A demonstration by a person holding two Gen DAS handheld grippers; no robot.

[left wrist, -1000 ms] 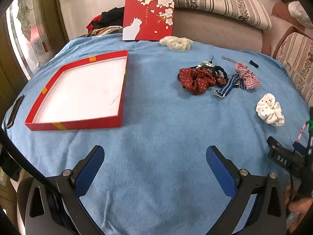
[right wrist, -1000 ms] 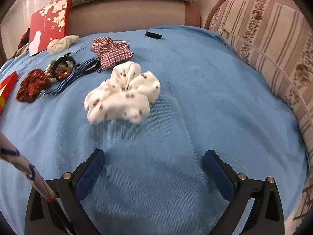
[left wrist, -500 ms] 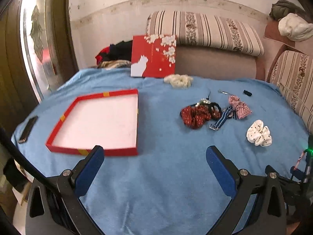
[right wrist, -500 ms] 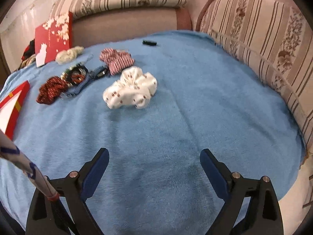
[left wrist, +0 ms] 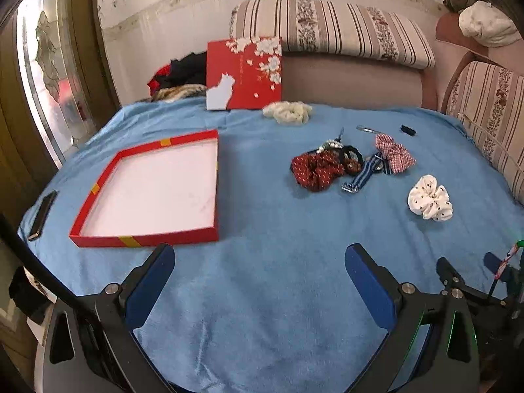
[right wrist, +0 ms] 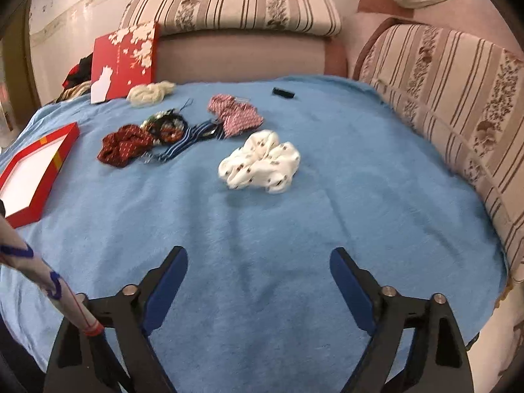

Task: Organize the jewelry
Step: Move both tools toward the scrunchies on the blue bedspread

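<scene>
A shallow red tray (left wrist: 144, 240) with a white floor lies on the left of the blue cloth (left wrist: 268, 262); its corner (right wrist: 70, 137) shows in the right wrist view. To its right sits a cluster: a dark red scrunchie (left wrist: 316, 170) (right wrist: 122, 144), a blue striped strap (left wrist: 362, 175) (right wrist: 186, 142), a red checked scrunchie (left wrist: 394, 154) (right wrist: 235, 116). A white dotted scrunchie (left wrist: 430, 198) (right wrist: 262, 163) lies apart, ahead of my right gripper (right wrist: 258, 270). That gripper's jaws are closing with nothing between them. My left gripper (left wrist: 260, 265) is open and empty above the cloth's near part.
A red lid with white blossoms (left wrist: 244, 73) leans on the striped sofa back (left wrist: 327, 32). A cream scrunchie (left wrist: 288, 111) lies before it. A small black clip (left wrist: 407, 129) and a metal pin (left wrist: 368, 128) lie farther back. A phone (left wrist: 42, 214) rests at the cloth's left edge.
Both views have drawn back and up: the tray, the cluster and the white scrunchie now look smaller and farther away. The right gripper's fingers stand a little closer together.
</scene>
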